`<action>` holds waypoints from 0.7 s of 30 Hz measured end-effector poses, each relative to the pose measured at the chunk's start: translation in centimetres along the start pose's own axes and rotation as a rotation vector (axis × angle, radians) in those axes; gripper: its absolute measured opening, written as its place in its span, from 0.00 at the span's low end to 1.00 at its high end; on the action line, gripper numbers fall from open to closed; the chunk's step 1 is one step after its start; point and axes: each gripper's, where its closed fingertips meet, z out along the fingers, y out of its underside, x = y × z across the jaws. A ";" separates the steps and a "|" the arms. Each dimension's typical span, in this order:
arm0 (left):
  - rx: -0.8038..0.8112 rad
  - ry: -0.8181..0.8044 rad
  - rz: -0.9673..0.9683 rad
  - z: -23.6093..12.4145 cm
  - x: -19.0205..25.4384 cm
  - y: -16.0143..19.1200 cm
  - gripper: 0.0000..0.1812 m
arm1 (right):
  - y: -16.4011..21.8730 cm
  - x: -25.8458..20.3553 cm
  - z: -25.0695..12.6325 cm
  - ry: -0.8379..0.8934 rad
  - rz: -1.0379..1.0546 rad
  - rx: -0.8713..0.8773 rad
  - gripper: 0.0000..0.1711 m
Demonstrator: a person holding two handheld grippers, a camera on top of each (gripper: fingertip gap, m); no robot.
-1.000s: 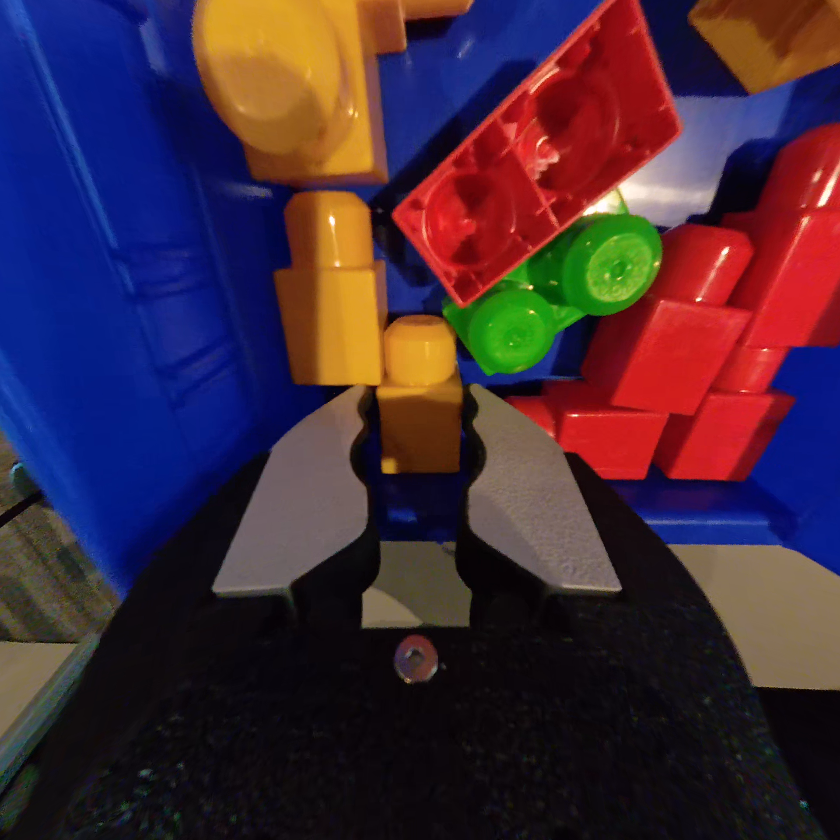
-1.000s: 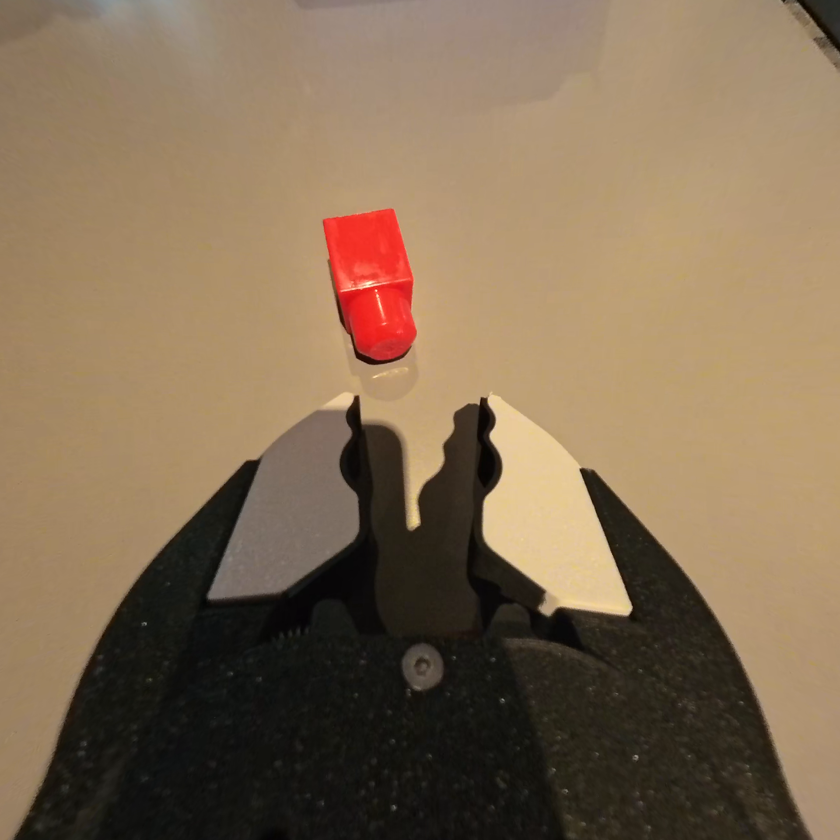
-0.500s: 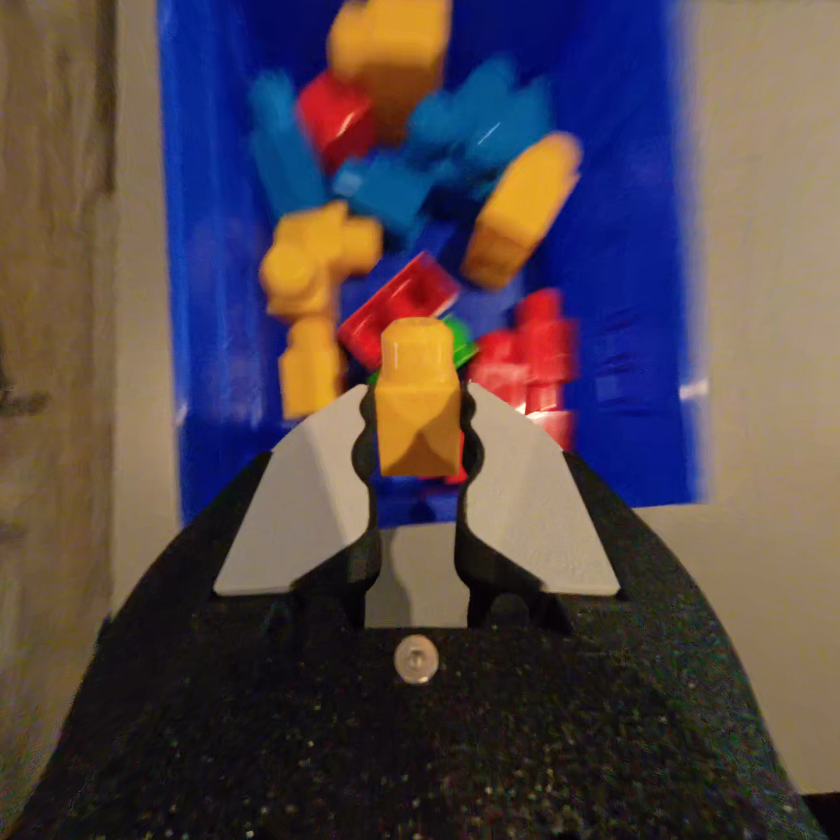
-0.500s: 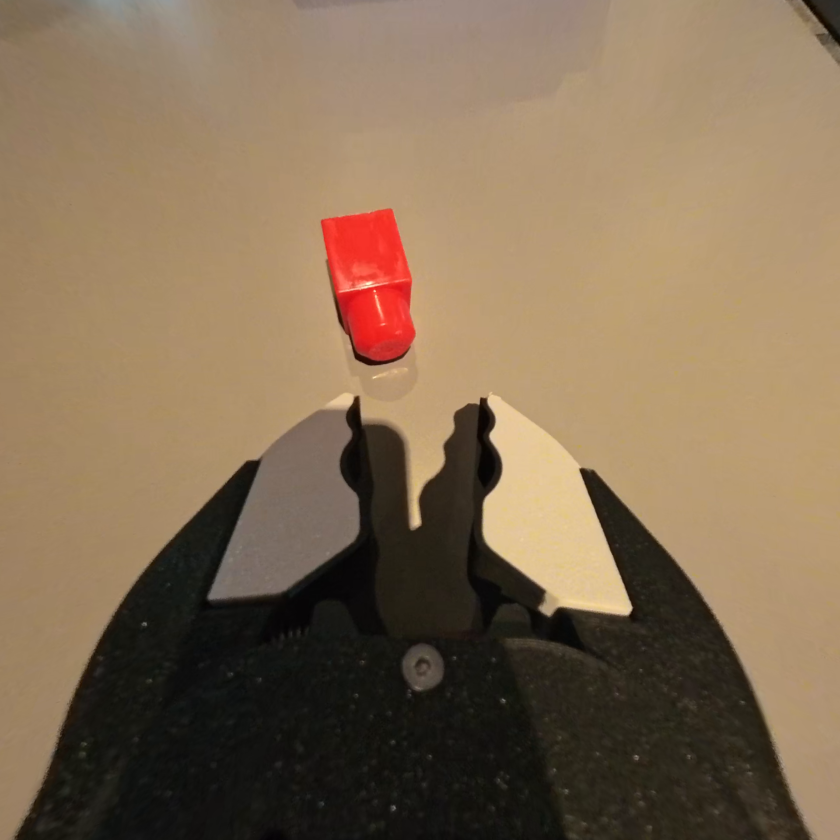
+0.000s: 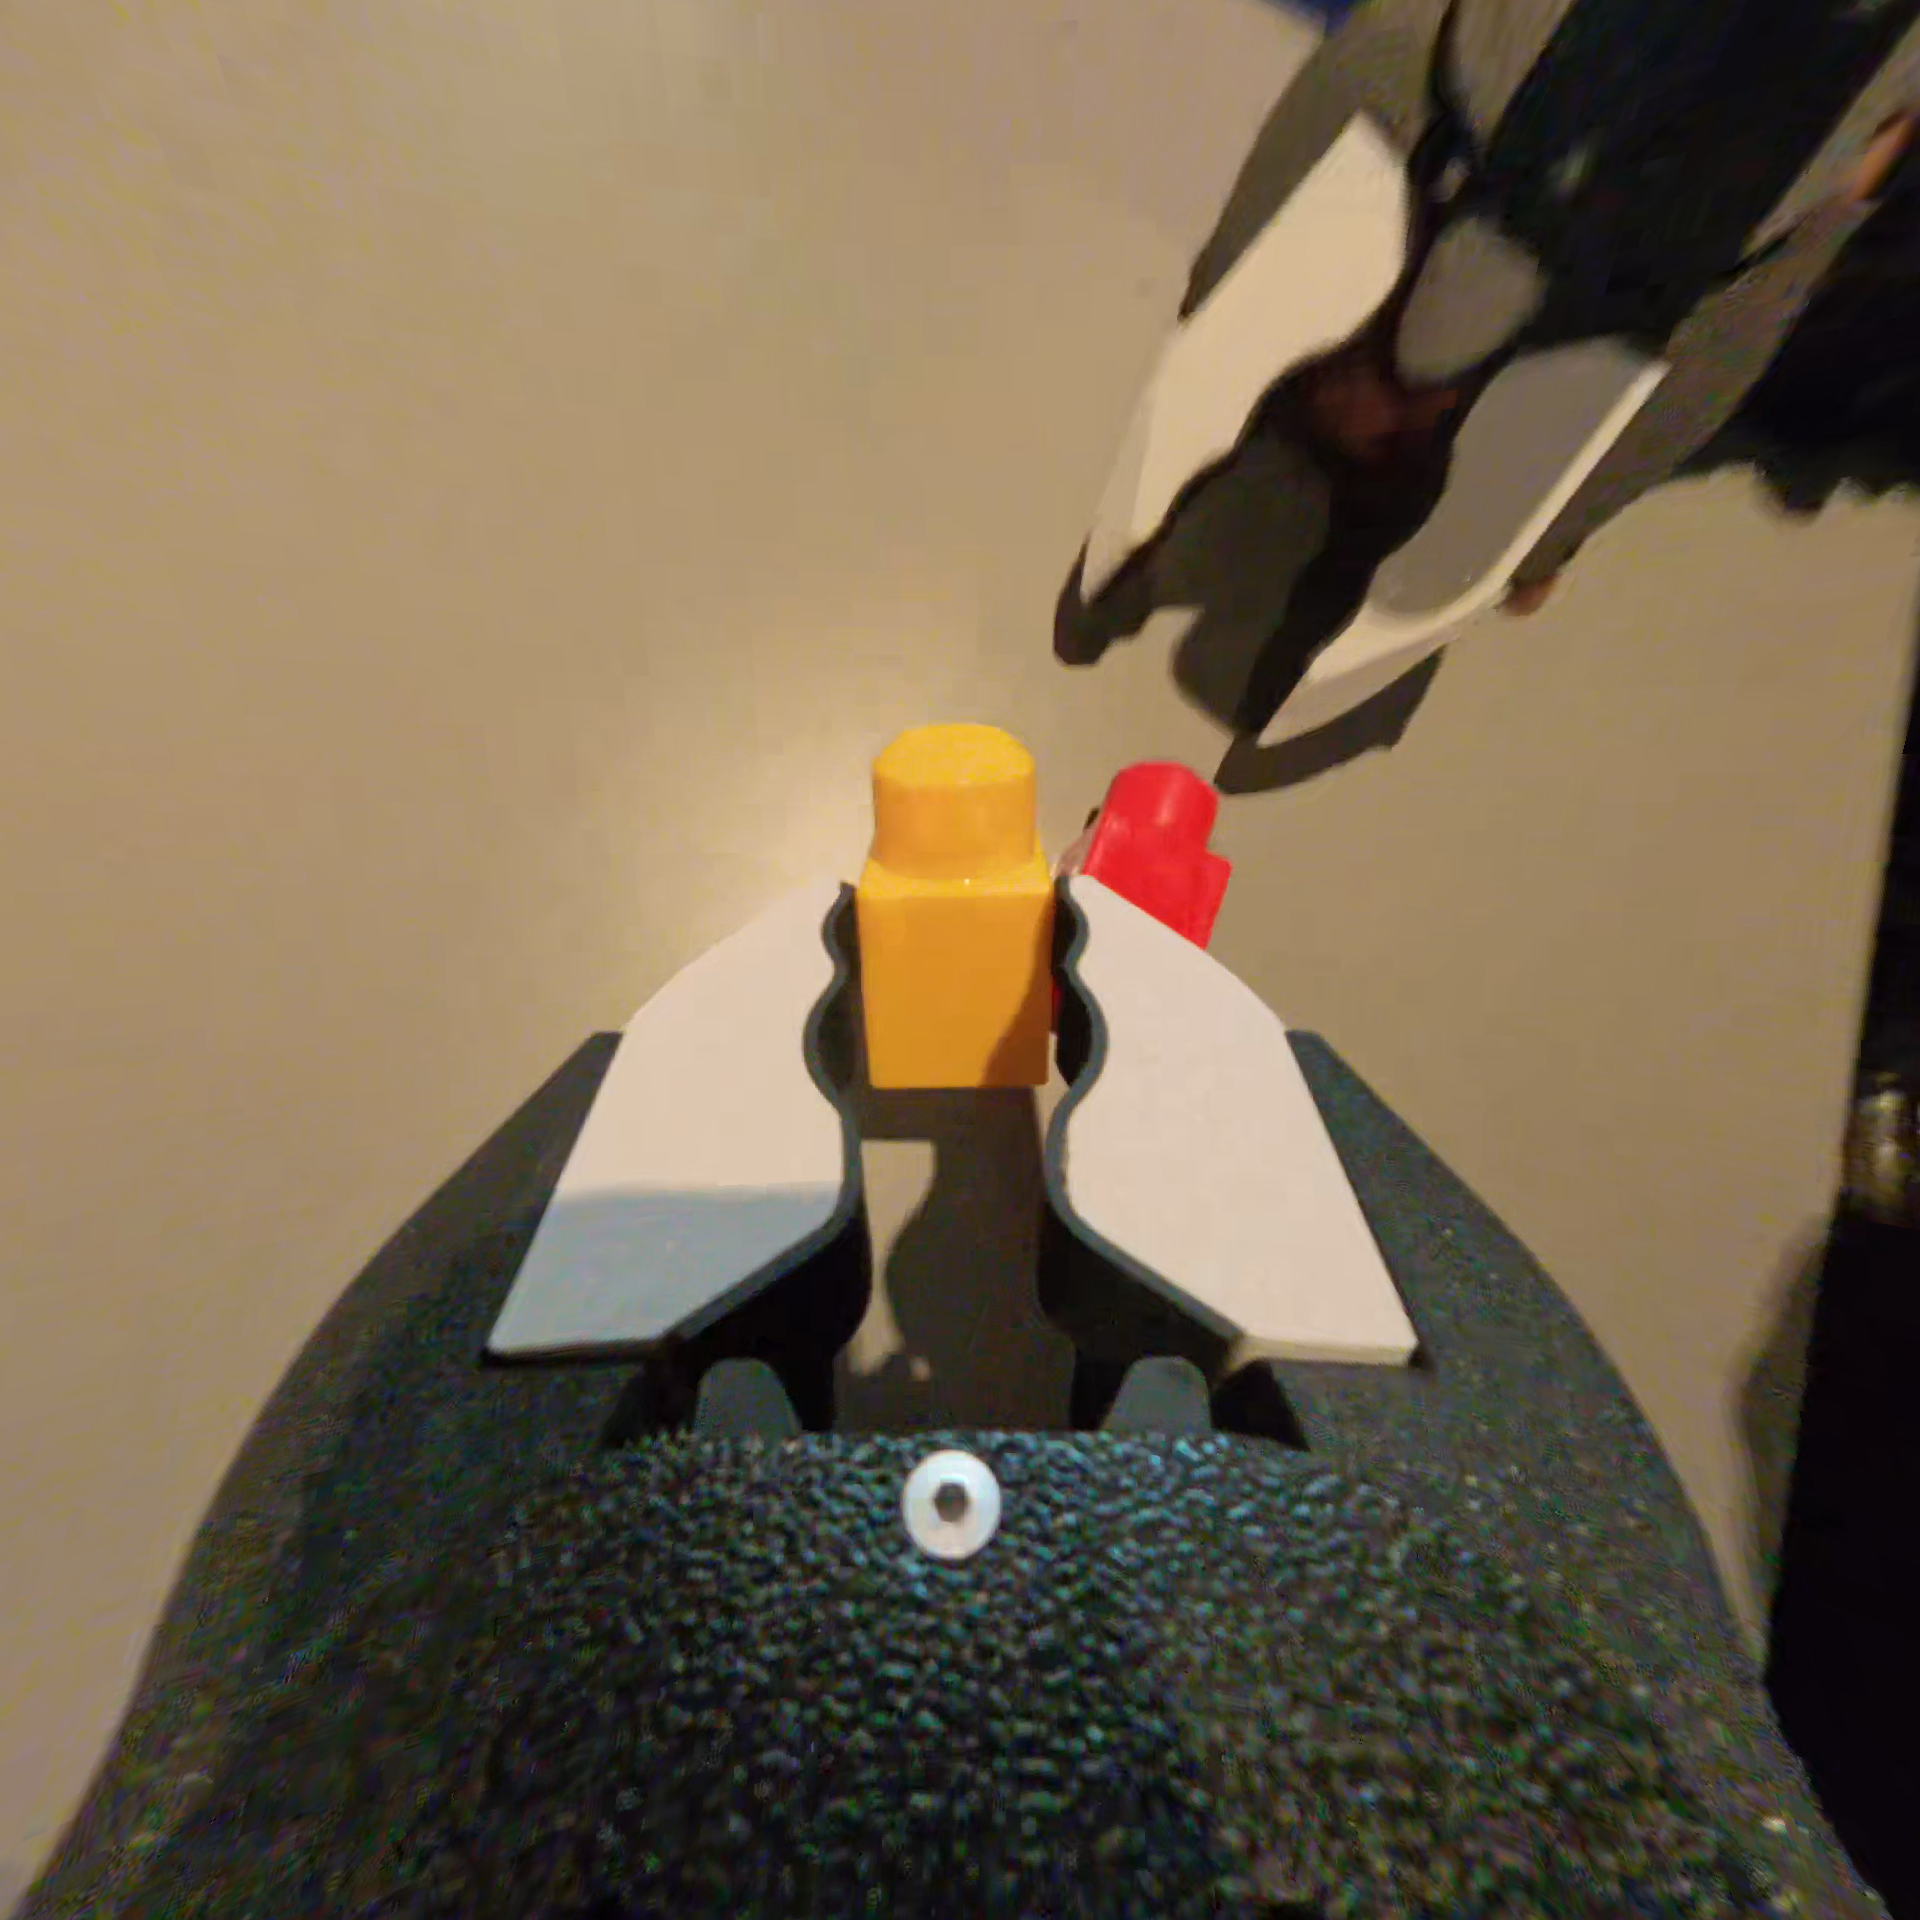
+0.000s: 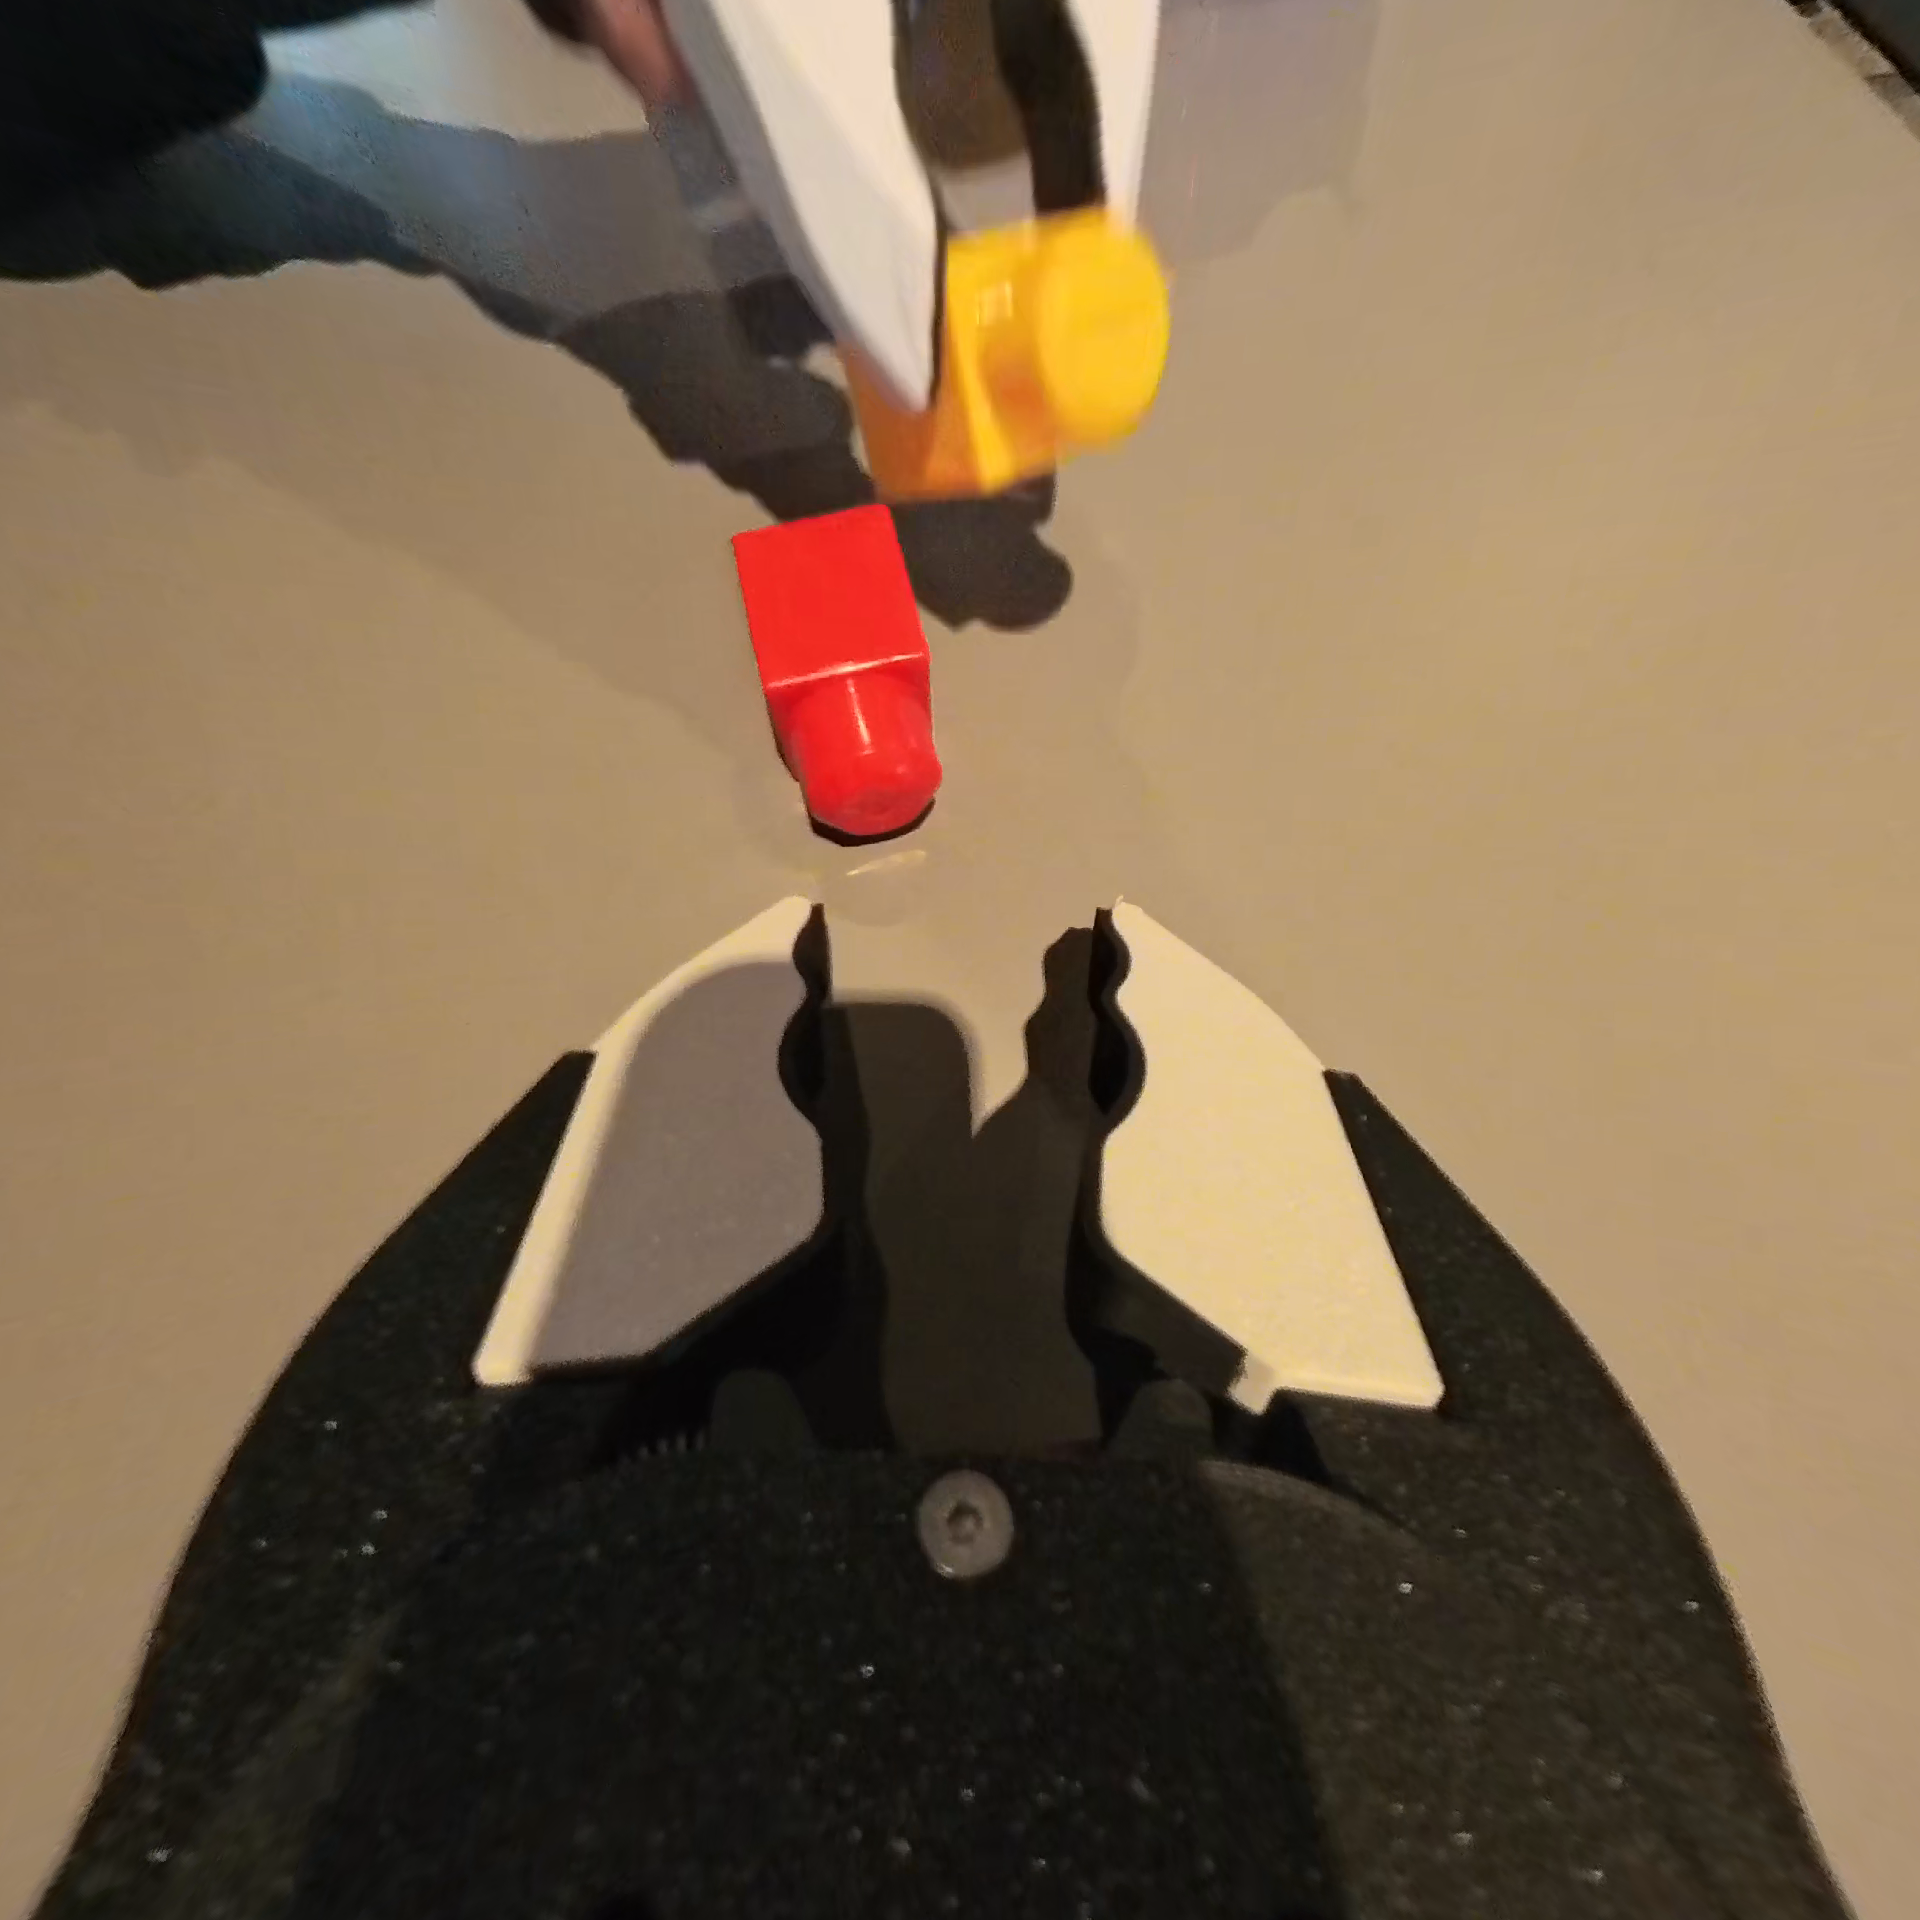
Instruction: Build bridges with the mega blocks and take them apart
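Observation:
My left gripper (image 5: 954, 914) is shut on a small yellow block (image 5: 954, 935) with one stud pointing forward, held above the beige table. A small red block (image 5: 1153, 852) lies on its side just behind and right of it. In the right wrist view the red block (image 6: 836, 665) lies on the table with its stud toward my right gripper (image 6: 961, 914), which is open and empty a short way in front of it. The left gripper (image 6: 997, 260) with the yellow block (image 6: 1039, 353) shows blurred beyond the red block. The right gripper (image 5: 1309, 582) shows at the upper right of the left wrist view.
The beige table (image 5: 416, 520) spreads to the left and ahead. A dark edge (image 5: 1860, 1143) runs down the right side of the left wrist view. A dark sleeve (image 6: 125, 156) shows at the top left of the right wrist view. Some 9 cm of space lies between my two pairs of fingers.
My left gripper has carried the yellow block out of the blue bin and over to the red block on the table. The right gripper and red block have stayed put.

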 end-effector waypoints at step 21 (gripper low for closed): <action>0.347 -0.641 0.111 -22.8 -6.8 1.1 0.25 | 0.0 -0.2 0.0 -0.019 -0.002 -0.002 0.28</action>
